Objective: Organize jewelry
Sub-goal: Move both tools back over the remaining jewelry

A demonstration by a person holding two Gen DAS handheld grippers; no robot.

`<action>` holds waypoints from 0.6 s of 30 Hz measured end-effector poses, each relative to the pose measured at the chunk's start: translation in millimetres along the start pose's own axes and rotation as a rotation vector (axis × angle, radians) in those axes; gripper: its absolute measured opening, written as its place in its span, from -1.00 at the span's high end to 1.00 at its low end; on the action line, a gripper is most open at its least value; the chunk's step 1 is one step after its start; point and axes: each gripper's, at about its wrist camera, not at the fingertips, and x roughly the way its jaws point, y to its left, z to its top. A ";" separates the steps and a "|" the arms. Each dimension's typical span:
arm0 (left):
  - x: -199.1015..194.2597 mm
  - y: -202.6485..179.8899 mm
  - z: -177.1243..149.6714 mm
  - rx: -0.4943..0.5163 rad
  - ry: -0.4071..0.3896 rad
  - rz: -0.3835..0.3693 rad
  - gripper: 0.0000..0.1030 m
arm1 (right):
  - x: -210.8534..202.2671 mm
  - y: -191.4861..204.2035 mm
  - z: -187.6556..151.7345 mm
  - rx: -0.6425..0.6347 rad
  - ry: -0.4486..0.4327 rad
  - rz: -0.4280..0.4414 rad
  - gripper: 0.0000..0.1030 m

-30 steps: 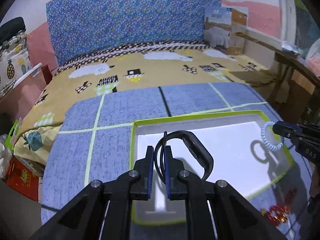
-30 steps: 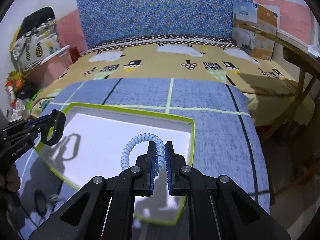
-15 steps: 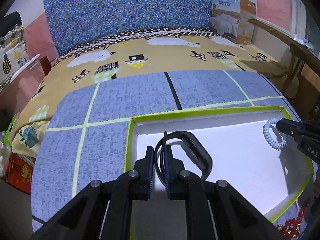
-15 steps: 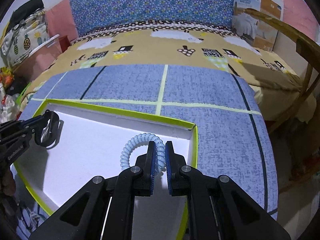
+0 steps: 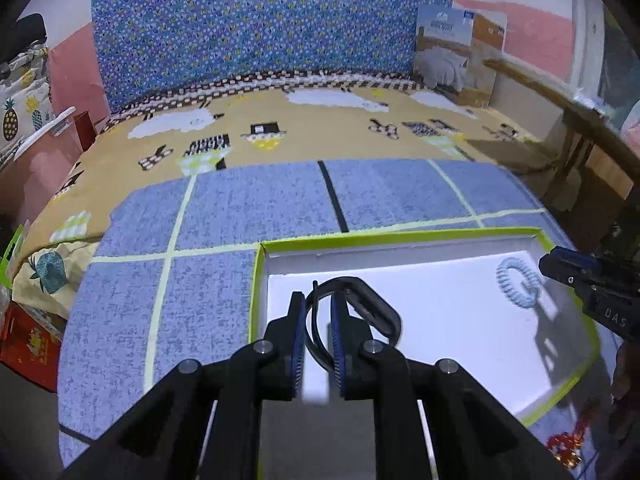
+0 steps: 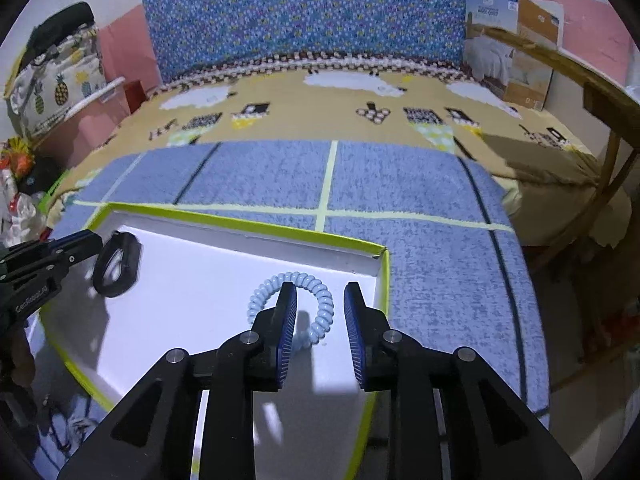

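While both tools work over the white tray (image 6: 224,224), the scene reads as follows.

Left gripper (image 5: 318,334): jaws nearly closed, pinching the strap of the black wristband (image 5: 372,306), which loops up and to the right of its fingertips above the tray's near-left corner.

Right gripper (image 6: 320,312): jaws spread wide, holding nothing; the blue coil bracelet (image 6: 316,302) lies on the tray floor just ahead, its ring partly between the pads and passing behind the left finger.

Wristband handling: probably light, rubbery and bendable; a pinch across the flat strap looks secure, and it should spring back when let go.

Coil bracelet handling: likely very light, stretchy and springy; gripping across a single side of the ring suits it better than squeezing the whole loop.

Tray: shallow, green-edged, sitting on a blue checked cloth (image 6: 420,184).
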 end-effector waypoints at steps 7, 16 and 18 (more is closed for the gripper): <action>-53.9 -3.2 -17.0 0.004 -0.091 -0.036 0.66 | -62.2 6.8 -27.0 0.010 -0.103 0.043 0.51; -114.5 -10.8 -58.9 0.020 -0.162 -0.091 0.66 | -121.0 14.1 -75.8 0.027 -0.167 0.076 0.51; -124.8 -11.6 -69.5 0.020 -0.168 -0.106 0.66 | -130.6 15.7 -86.8 0.031 -0.173 0.075 0.51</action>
